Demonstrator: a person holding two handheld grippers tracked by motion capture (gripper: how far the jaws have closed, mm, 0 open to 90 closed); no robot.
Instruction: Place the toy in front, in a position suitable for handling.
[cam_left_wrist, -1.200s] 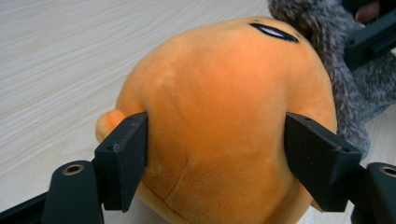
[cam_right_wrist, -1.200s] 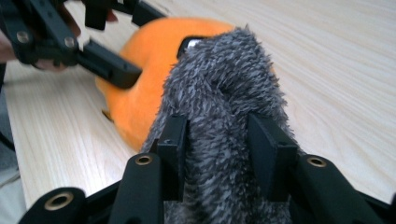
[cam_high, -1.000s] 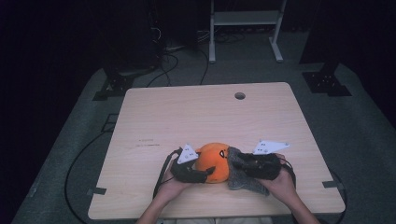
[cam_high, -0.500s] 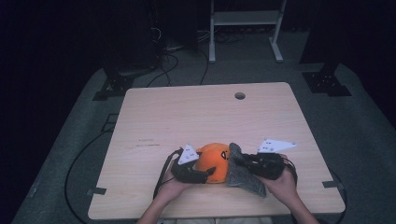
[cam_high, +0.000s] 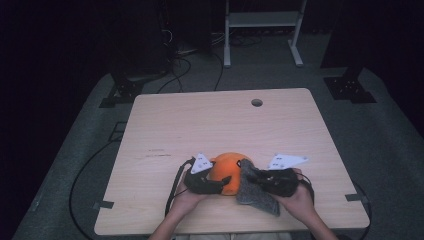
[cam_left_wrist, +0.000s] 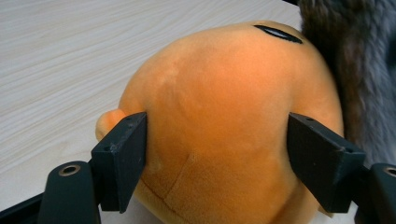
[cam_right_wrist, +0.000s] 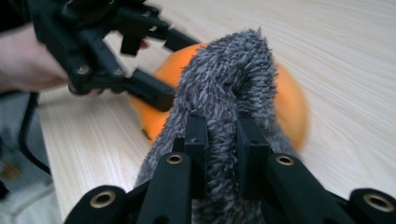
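1. The pale wooden table (cam_high: 200, 125) carries everything near its front edge.
2. My left gripper (cam_left_wrist: 217, 154) clamps the round orange plush toy (cam_left_wrist: 224, 121); its underside is cut off.
3. My right gripper (cam_right_wrist: 222, 149) has just been closing and now pinches the shaggy grey fabric piece (cam_right_wrist: 229, 79), which hides the toy's right side.

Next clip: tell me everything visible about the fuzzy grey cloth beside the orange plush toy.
The fuzzy grey cloth looks like shaggy, long-piled fabric. A fold of it is pinched in the right gripper, whose jaws have just been closing, and arches up against the round orange plush toy. Its lower end trails onto the light wooden table near the front edge.
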